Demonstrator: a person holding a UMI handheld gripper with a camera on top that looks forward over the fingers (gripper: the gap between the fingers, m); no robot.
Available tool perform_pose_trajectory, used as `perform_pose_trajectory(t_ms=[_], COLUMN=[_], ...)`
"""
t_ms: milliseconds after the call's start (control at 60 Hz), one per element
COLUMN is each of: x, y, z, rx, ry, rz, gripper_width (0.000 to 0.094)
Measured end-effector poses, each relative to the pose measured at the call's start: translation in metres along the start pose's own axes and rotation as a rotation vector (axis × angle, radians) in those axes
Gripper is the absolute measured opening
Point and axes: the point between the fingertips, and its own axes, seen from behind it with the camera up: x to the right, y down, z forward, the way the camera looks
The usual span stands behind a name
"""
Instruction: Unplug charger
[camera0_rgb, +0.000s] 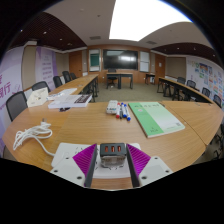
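The gripper (112, 160) holds a small grey charger (112, 152) clamped between its pads (86, 157) (lifted clear of the table (100, 127), presumably pulled free already). A white cable (30, 132) lies coiled well to the fingers' left.

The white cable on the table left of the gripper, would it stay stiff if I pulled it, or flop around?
The white cable lies in loose bends on the table, so it is probably floppy. It looks thin, likely light, and would probably drag and straighten rather than lift as one piece.
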Motion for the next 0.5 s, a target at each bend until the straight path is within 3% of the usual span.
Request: perform_pose_trajectory(t_ms=[50, 133, 283, 417, 500], x=[0.007, 0.005, 0.005, 0.006, 0.018], y=[0.003, 0.001, 0.004, 0.000, -0.153], z=[0.006, 0.005, 0.004, 0.001, -0.065], rx=[-0.010, -0.001, -0.031, -0.080, 0.275], ry=[0.019, 0.022, 0.035, 0.043, 0.096], rz=[-0.002, -0.008, -0.002, -0.031, -0.075], gripper_width=[0.0377, 0.0346, 0.0200, 0.0194, 0.0188])
